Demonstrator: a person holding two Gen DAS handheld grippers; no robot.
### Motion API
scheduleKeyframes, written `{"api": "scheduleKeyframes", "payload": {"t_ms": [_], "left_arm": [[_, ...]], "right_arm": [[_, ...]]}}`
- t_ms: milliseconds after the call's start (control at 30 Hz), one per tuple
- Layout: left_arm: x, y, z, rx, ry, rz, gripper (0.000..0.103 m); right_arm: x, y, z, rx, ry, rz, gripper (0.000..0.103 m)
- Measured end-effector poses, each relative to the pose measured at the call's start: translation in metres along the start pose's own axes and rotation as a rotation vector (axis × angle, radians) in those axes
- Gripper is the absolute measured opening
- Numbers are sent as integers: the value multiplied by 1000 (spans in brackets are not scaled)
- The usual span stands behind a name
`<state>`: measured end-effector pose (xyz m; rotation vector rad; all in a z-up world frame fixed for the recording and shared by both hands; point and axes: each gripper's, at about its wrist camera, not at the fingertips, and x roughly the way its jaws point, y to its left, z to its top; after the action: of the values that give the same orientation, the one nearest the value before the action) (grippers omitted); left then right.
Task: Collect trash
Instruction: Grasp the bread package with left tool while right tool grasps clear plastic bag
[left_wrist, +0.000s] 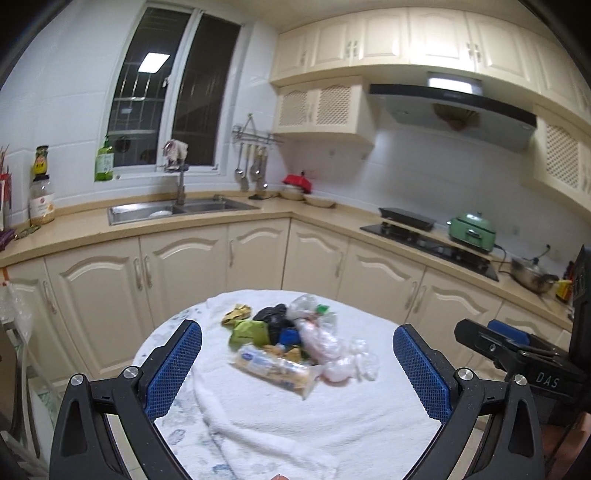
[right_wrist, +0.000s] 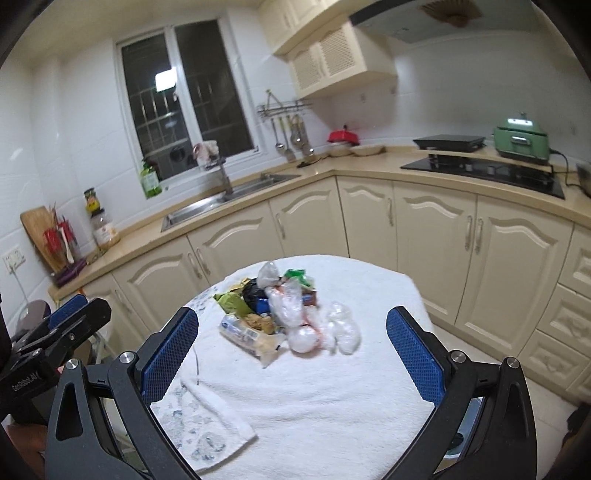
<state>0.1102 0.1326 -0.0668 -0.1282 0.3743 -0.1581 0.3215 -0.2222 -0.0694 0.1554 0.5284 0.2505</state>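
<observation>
A pile of trash (left_wrist: 295, 343) lies on a round table covered by a white towel (left_wrist: 295, 424): clear plastic bags, a black bag, green and yellow wrappers, a blue piece and a long clear snack packet (left_wrist: 275, 369). The pile also shows in the right wrist view (right_wrist: 284, 317). My left gripper (left_wrist: 297, 332) is open and empty, held above the near side of the table. My right gripper (right_wrist: 291, 321) is open and empty, also short of the pile. The right gripper shows at the right edge of the left view (left_wrist: 517, 347).
Cream kitchen cabinets (left_wrist: 184, 266) wrap around behind the table, with a sink (left_wrist: 177, 210), a hob (left_wrist: 428, 243) and a green cooker (left_wrist: 472, 229) on the counter. The towel's printed edge (right_wrist: 199, 428) hangs at the near left.
</observation>
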Motion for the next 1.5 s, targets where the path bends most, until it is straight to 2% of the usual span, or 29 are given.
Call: {"api": "scheduleKeyframes", "payload": {"t_ms": [100, 233, 400, 500, 733, 867, 1100, 1200, 1367, 1433, 1500], "left_arm": [[1, 3, 8, -9, 14, 25, 102], [31, -6, 27, -9, 48, 44, 102], [82, -4, 48, -18, 131, 46, 102], [125, -3, 58, -45, 207, 43, 102], [211, -10, 60, -87, 346, 78, 102], [244, -13, 46, -130, 420, 89, 102], [305, -10, 51, -239, 502, 126, 100], [338, -3, 48, -295, 551, 141, 92], [379, 7, 46, -355, 581, 135, 92], [393, 9, 51, -359, 576, 109, 81], [402, 10, 54, -355, 576, 77, 65]], "right_arm": [[9, 9, 8, -17, 12, 11, 103], [21, 15, 19, -52, 23, 2, 103], [50, 6, 17, -52, 89, -17, 103], [72, -5, 12, -41, 139, -23, 103], [124, -36, -7, -21, 264, -61, 103], [151, -54, -22, -4, 335, -76, 103], [183, -80, -29, 49, 389, -77, 102], [200, -86, -29, 57, 407, -86, 95], [233, -89, -36, 47, 461, -79, 77], [244, -86, -41, 25, 490, -80, 63], [251, -85, -47, 14, 512, -81, 51]]}}
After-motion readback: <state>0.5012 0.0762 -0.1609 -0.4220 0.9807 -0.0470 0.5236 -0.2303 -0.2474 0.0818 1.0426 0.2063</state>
